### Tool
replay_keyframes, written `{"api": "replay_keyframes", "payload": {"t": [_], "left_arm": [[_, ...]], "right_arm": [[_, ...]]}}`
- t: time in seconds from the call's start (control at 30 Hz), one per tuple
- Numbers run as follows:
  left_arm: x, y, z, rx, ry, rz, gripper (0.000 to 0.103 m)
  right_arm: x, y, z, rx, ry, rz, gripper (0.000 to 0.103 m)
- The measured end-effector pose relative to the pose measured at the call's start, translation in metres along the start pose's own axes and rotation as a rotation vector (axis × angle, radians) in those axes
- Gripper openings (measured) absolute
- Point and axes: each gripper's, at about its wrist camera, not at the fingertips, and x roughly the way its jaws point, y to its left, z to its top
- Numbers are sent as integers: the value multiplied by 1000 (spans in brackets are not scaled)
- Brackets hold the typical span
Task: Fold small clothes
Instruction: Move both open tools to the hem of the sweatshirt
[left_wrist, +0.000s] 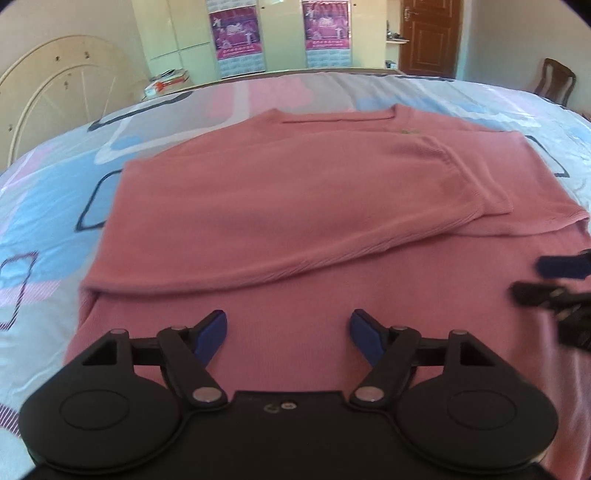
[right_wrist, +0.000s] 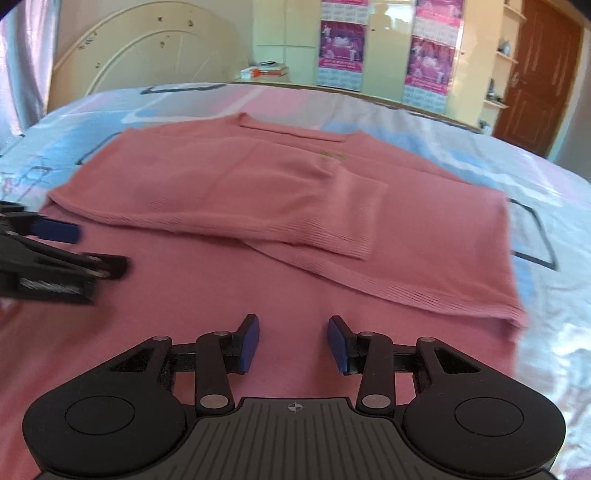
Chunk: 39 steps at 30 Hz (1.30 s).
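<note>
A pink knit sweater (left_wrist: 280, 206) lies flat on the bed, collar at the far end, with both sleeves folded across its chest; it also shows in the right wrist view (right_wrist: 236, 206). My left gripper (left_wrist: 288, 332) is open and empty, hovering over the sweater's near lower part. My right gripper (right_wrist: 293, 341) is open and empty, also over the near part of the sweater. The right gripper shows at the right edge of the left wrist view (left_wrist: 554, 280). The left gripper shows at the left edge of the right wrist view (right_wrist: 55, 251).
The bed sheet (left_wrist: 55, 192) is patterned in blue, pink and white. A cream headboard (right_wrist: 147, 48) stands at the far left. Wardrobes with pink posters (left_wrist: 236, 37), a brown door (left_wrist: 430, 35) and a wooden chair (left_wrist: 556, 81) stand beyond the bed.
</note>
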Motion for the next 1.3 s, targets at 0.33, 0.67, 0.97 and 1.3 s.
{"api": "replay_keyframes", "payload": {"t": [0.33,0.67,0.97,1.3], "left_arm": [[-21,10,-14,-16,11,-37,73],[-49,7,-55,45,13,-111,74],[-66,28,-91,45,25,-91,78],[-91,25,-113,61,12,-103,77]], "right_arm": [[-37,-4,-25,53,-17,-27,41],[-65,73,-45,17,-1,55,41],[-78,76,-76,72,47,-46,51],[-114,89,-98,109,12,-65,51]]}}
